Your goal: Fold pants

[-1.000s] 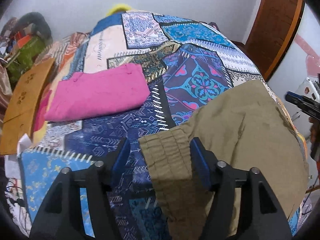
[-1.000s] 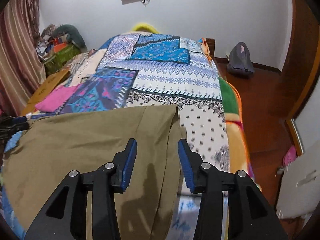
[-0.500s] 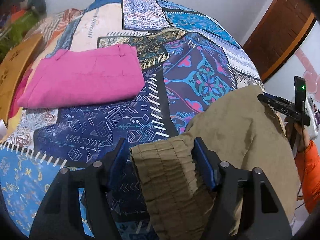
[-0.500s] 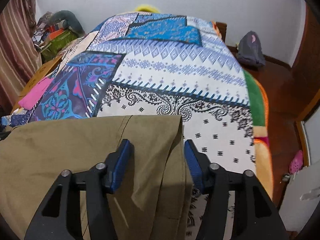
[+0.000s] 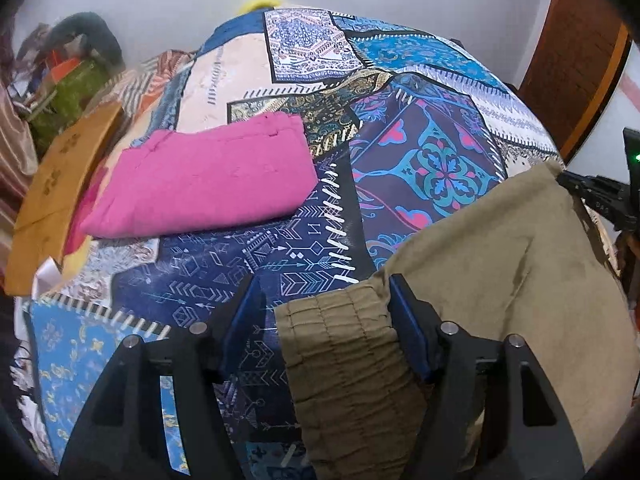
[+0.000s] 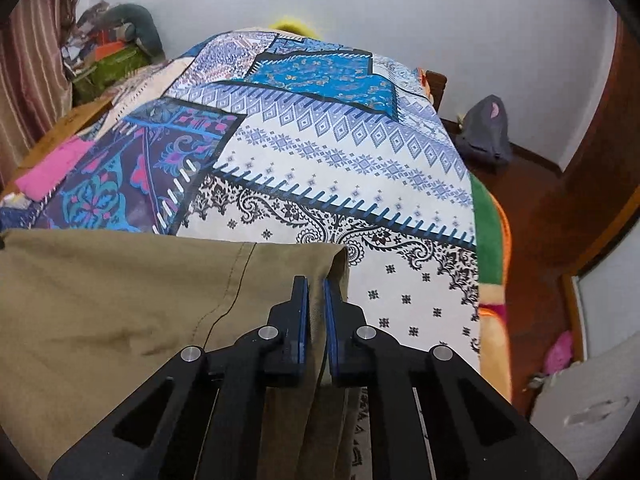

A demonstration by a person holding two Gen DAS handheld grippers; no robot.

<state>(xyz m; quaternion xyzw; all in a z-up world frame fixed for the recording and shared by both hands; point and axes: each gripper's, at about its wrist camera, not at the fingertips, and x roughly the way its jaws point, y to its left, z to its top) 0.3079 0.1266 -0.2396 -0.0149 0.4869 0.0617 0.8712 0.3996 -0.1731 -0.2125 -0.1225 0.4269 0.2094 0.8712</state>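
Note:
Olive khaki pants [image 5: 500,272] lie across the near end of a patchwork bedspread [image 5: 420,92]. In the left wrist view my left gripper [image 5: 326,312] is open, its jaws straddling the gathered elastic waistband [image 5: 344,352]. In the right wrist view my right gripper [image 6: 315,300] is shut on the pants' leg-end edge [image 6: 336,264], pinching the cloth between its blue pads [image 6: 302,312]. The pants [image 6: 120,300] spread flat to the left of it. The right gripper's tip shows at the far right of the left wrist view [image 5: 596,196].
A folded pink garment [image 5: 204,184] lies on the bed's left side, also seen in the right wrist view [image 6: 52,164]. A brown board [image 5: 60,184] and clutter [image 5: 68,84] flank the bed's left. A grey bag [image 6: 486,132] sits on the wooden floor at the right.
My right gripper has closed on the pants' leg-end edge; it was open before. My left gripper stays open around the waistband, and its view has tilted up slightly.

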